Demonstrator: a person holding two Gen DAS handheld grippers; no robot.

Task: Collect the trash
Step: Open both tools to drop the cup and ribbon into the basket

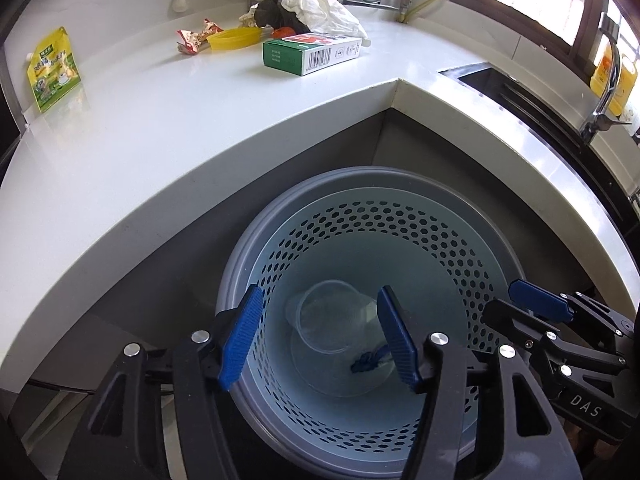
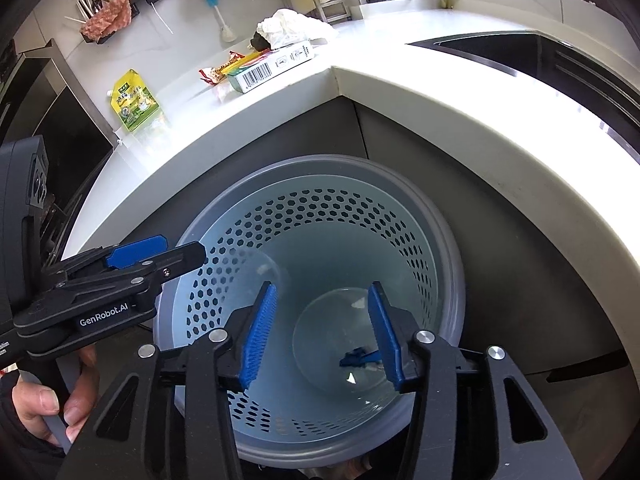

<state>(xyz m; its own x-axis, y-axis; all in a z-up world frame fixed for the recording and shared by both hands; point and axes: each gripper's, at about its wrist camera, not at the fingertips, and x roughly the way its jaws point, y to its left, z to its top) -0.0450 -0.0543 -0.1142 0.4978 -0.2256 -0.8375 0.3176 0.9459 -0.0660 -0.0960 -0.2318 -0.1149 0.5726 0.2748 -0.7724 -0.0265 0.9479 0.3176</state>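
A pale blue perforated trash bin (image 1: 372, 216) (image 2: 320, 208) stands on the floor below the counter corner. A clear plastic cup (image 1: 326, 316) is in mid-air inside it, blurred in the right wrist view (image 2: 260, 268). A small blue scrap (image 1: 366, 360) (image 2: 356, 358) lies at the bottom. My left gripper (image 1: 320, 340) is open and empty over the bin. My right gripper (image 2: 324, 332) is open and empty over the bin; it also shows in the left wrist view (image 1: 536, 300). On the counter lie a green-white box (image 1: 312, 54) (image 2: 272, 66), a snack wrapper (image 1: 196, 38) (image 2: 216, 72), a yellow lid (image 1: 236, 38), a yellow-green pouch (image 1: 52, 70) (image 2: 136, 102) and crumpled white paper (image 1: 328, 10) (image 2: 292, 26).
The white counter (image 1: 160, 132) wraps around the bin in an L. A sink (image 1: 504, 88) (image 2: 520, 52) with a tap (image 1: 604, 92) is at the right. A dark cloth (image 1: 276, 14) lies under the crumpled paper. A yellow bottle (image 1: 612, 76) stands by the window.
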